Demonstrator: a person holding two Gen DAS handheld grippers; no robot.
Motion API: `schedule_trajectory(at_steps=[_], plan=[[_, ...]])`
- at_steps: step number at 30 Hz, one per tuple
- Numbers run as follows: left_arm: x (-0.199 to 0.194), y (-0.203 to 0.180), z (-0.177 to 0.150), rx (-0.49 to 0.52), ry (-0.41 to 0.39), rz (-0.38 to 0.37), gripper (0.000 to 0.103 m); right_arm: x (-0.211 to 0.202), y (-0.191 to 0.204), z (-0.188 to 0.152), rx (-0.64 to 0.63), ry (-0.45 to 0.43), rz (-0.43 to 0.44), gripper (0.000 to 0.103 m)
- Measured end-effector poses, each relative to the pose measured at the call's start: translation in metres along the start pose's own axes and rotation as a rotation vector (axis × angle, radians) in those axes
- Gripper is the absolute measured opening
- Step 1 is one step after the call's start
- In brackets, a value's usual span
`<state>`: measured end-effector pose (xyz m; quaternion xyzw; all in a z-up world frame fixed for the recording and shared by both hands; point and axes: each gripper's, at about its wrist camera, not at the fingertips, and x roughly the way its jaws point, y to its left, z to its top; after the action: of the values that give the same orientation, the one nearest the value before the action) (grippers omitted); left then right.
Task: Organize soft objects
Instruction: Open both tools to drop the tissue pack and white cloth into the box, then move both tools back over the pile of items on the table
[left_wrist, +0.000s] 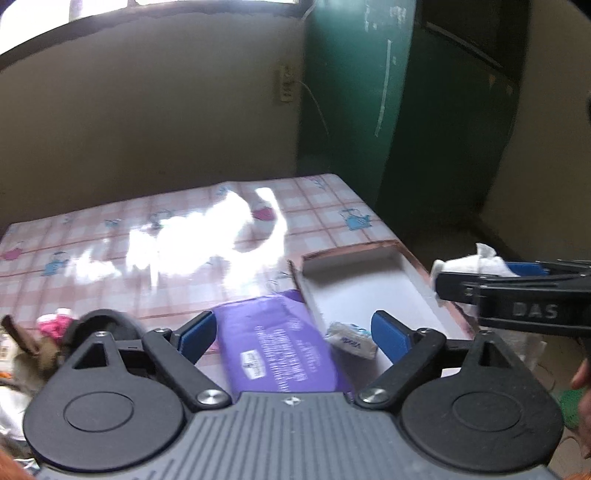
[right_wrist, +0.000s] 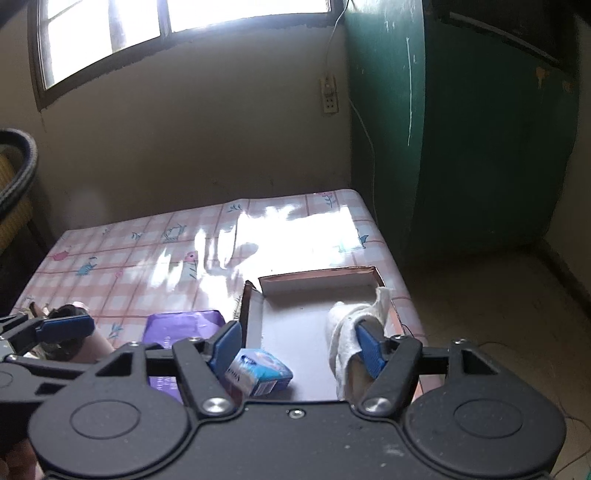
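Both wrist views tilt down, close over the table (left_wrist: 110, 236); sharing the box (right_wrist: 317, 284).

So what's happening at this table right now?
A person with a gripper in each hand is sorting soft items into a shallow cardboard box. A small blue tissue pack already lies inside. The right gripper is open, a white cloth draped over one finger. The left gripper is open above a purple pack.
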<state>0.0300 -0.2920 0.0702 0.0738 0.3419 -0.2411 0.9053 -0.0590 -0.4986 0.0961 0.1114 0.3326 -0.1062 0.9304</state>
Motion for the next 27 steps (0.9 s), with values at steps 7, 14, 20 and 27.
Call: schedule_trajectory(at_steps=[7, 14, 20, 27], plan=[[-0.018, 0.021, -0.009, -0.028, -0.004, 0.007, 0.094, 0.045, -0.002, 0.001, -0.008, 0.269, -0.004, 0.091], [-0.032, 0.048, -0.017, -0.074, -0.016, 0.011, 0.094, 0.062, -0.009, -0.013, 0.000, 0.393, -0.032, 0.091], [-0.037, 0.055, -0.022, -0.089, -0.015, -0.010, 0.094, 0.038, -0.026, 0.001, 0.197, 0.164, 0.152, 0.092], [-0.048, 0.069, -0.023, -0.117, -0.044, -0.005, 0.094, 0.083, -0.025, -0.030, 0.116, 0.534, -0.029, 0.093]])
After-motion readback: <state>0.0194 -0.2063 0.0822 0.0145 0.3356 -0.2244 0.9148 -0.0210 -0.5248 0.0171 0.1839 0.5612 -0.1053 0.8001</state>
